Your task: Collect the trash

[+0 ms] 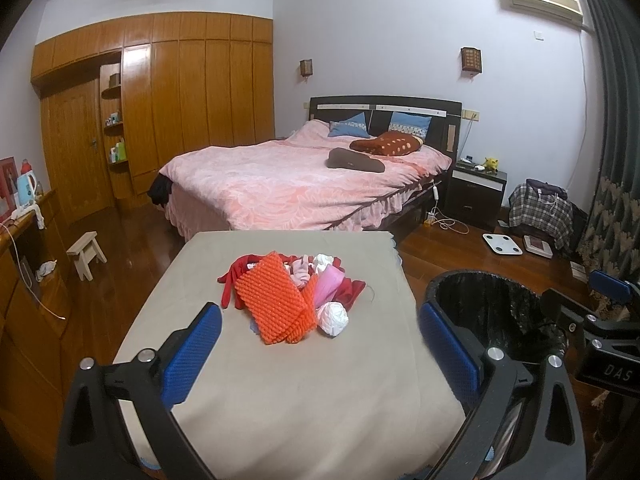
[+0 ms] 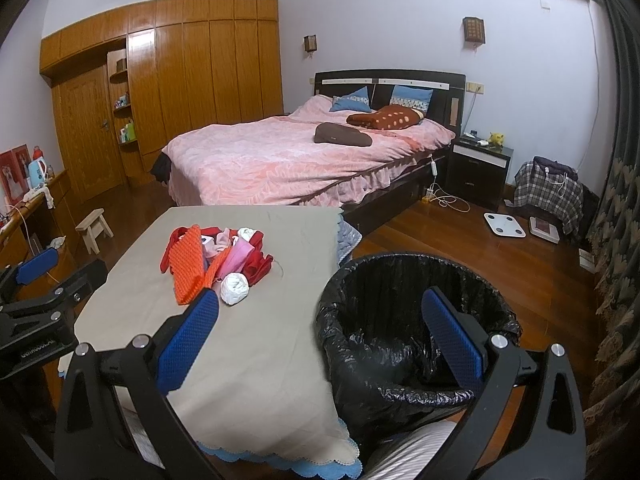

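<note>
Through the left wrist camera, I see my left gripper hovering above the near half of the table, its blue fingers spread wide with nothing between them. Ahead of it, mid-table, lies the trash pile: an orange bumpy mat on top, a white crumpled wad at its right edge, pink and red scraps behind. A bin with a black liner stands just beside the table's right edge. My right gripper shows at far right.

Through the right wrist camera, my right gripper hangs over the table's right edge and the bin, fingers likewise apart and empty. The trash pile sits to the left on the beige cloth, well apart from the bin's rim. Beyond stands a bed.
</note>
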